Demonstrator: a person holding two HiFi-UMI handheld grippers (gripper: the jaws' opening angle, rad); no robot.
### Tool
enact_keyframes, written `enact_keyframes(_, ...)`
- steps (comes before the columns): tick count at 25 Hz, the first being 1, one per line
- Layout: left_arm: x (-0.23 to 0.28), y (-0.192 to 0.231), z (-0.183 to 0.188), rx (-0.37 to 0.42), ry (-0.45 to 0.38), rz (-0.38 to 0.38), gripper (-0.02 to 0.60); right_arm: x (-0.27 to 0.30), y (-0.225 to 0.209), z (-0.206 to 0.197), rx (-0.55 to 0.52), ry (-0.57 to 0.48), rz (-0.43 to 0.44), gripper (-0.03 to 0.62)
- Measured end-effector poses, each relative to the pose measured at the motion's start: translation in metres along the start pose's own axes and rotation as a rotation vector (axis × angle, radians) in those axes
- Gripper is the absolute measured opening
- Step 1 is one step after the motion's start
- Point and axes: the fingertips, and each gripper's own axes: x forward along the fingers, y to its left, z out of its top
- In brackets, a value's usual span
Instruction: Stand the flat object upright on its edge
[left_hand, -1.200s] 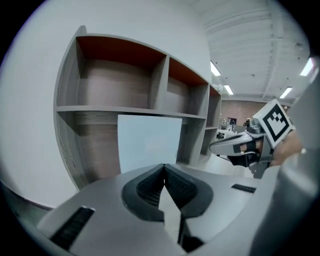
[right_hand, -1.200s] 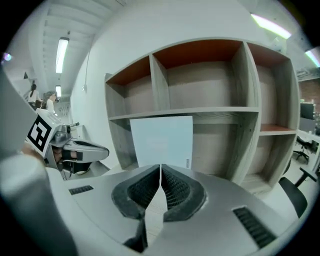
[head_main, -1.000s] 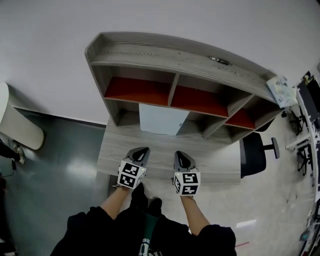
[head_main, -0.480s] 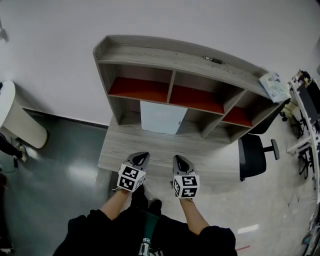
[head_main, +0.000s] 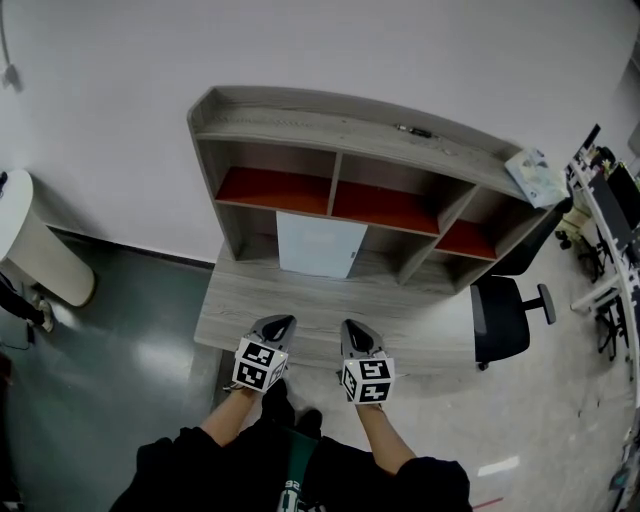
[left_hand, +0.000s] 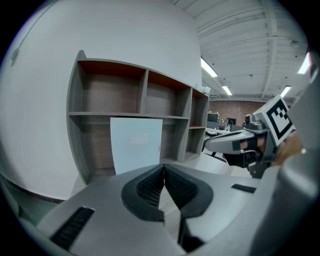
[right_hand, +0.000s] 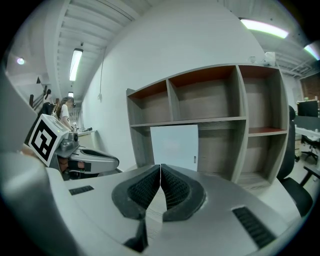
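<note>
Two tools, both shut with the jaws tip to tip and nothing between them: your left tool (head_main: 280, 322) and right tool (head_main: 352, 326) hover side by side, apart, over the worktop's (head_main: 425, 322) near edge. One flat panel (head_main: 315, 245), pale, stands upright at the far side of the worktop, in the low bay under the shelf unit (head_main: 330, 132). It is well apart from both tools, with bare wood in between. You also have free worktop right of the panel as far as the unit's right upright. On the left the unit's side wall is just beside the panel.

Counts: three upper compartments with red floors, one black chair (head_main: 500, 312) off the worktop's right end.

Only the head view shows the shelf top, with one booklet (head_main: 539, 177) at its right end and one small dark item (head_main: 412, 130). The left gripper view catches the right tool (left_hand: 225, 146) at its right, and the panel's (left_hand: 136, 142) bottom edge is hidden behind the jaws. The right gripper view shows the left tool (right_hand: 107, 161) at its left, and people far left.
</note>
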Motion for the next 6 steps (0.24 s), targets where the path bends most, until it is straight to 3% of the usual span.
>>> enact_keyframes(6,-0.0010,-0.0001,0.0004,0.001,-0.002,0.007,0.012,-0.0030,0.0006,0.0008,-0.011,-0.003,0.006,0.035)
